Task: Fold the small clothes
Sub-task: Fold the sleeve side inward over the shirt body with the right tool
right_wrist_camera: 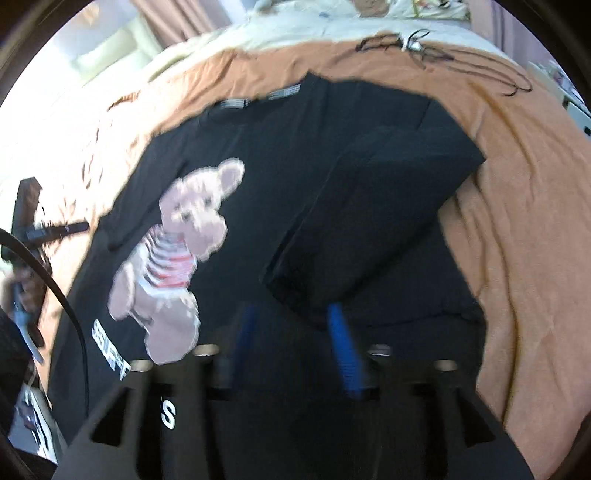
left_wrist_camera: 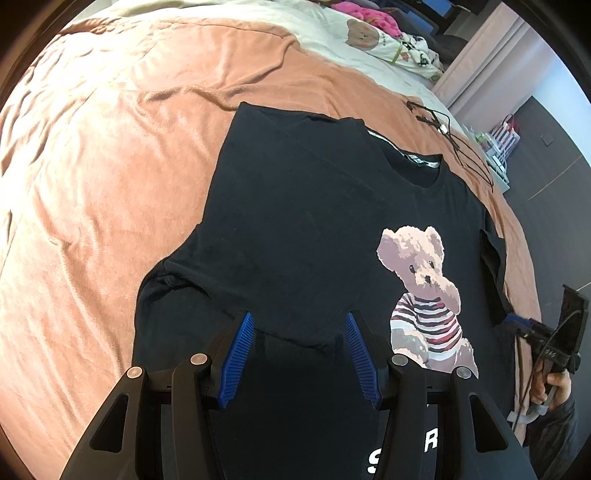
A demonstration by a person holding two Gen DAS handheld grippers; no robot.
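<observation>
The jaws of the left gripper [left_wrist_camera: 299, 332] are seen spread apart, with nothing pinched between them; they are held just above a folded edge of the black T-shirt [left_wrist_camera: 295, 229]. The jaws of the right gripper [right_wrist_camera: 291, 325] are likewise seen parted and empty, though blurred, above the shirt's folded-in sleeve panel [right_wrist_camera: 369, 221]. The T-shirt is laid flat, front up, on an orange blanket [left_wrist_camera: 92, 166] spread over the bed. A teddy bear print [left_wrist_camera: 424, 295] in a striped top is shown on its chest, with white lettering [right_wrist_camera: 110, 354] below. Beyond the collar, a black cord [left_wrist_camera: 454, 136] is left lying on the blanket. Further back, a heap of other clothes [left_wrist_camera: 388, 33] is seen on the cream bedding.
</observation>
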